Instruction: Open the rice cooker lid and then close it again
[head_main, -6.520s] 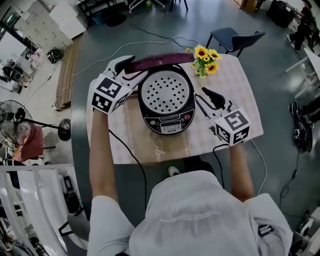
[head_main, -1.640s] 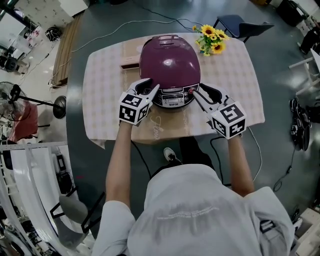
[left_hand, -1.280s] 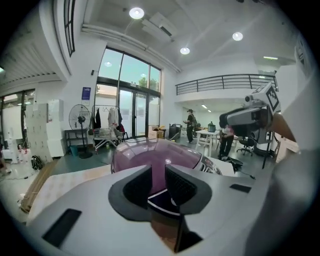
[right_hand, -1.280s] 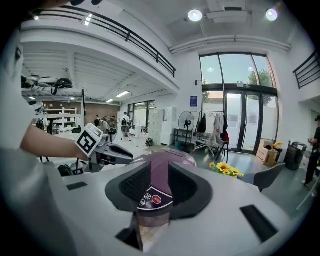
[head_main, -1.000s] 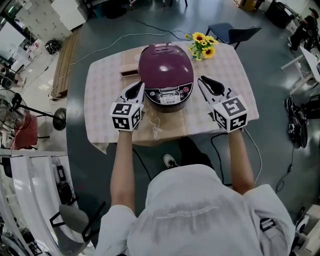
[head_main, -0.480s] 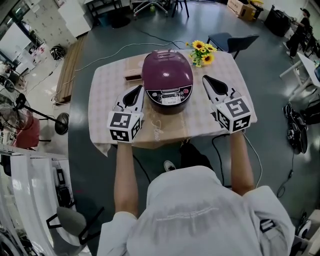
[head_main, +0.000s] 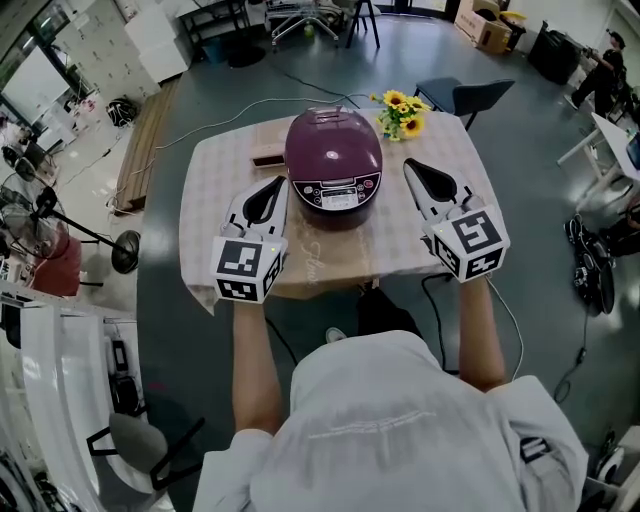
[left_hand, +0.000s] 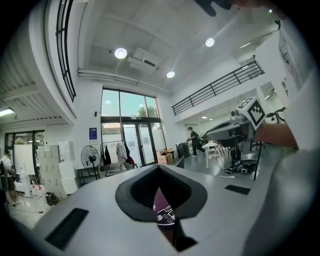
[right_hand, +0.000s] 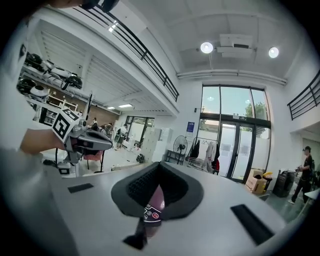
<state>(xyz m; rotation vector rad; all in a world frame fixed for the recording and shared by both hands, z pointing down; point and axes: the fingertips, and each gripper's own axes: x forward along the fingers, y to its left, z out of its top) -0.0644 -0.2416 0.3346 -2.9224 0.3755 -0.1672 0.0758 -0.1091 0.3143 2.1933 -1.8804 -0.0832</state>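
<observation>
The purple rice cooker (head_main: 333, 160) stands on the checked table (head_main: 215, 190) with its lid down and its control panel facing me. My left gripper (head_main: 273, 187) hovers to the cooker's left, shut, with nothing in it. To the cooker's right my right gripper (head_main: 411, 166) hangs off it, also shut and holding nothing. In the left gripper view the closed jaws (left_hand: 159, 169) leave a slit that shows a strip of the cooker (left_hand: 163, 214). The right gripper view shows the same past its closed jaws (right_hand: 158, 169): a strip of the cooker (right_hand: 152, 206).
A bunch of sunflowers (head_main: 402, 111) stands at the table's far right corner. A small brown flat object (head_main: 268, 158) lies behind the cooker on the left. A dark chair (head_main: 470, 95) stands beyond the table, and a cable runs across the floor.
The lid, open in the earliest frame, is down. Both grippers have come off the cooker's front and drawn back and upward; the right jaws have closed.
</observation>
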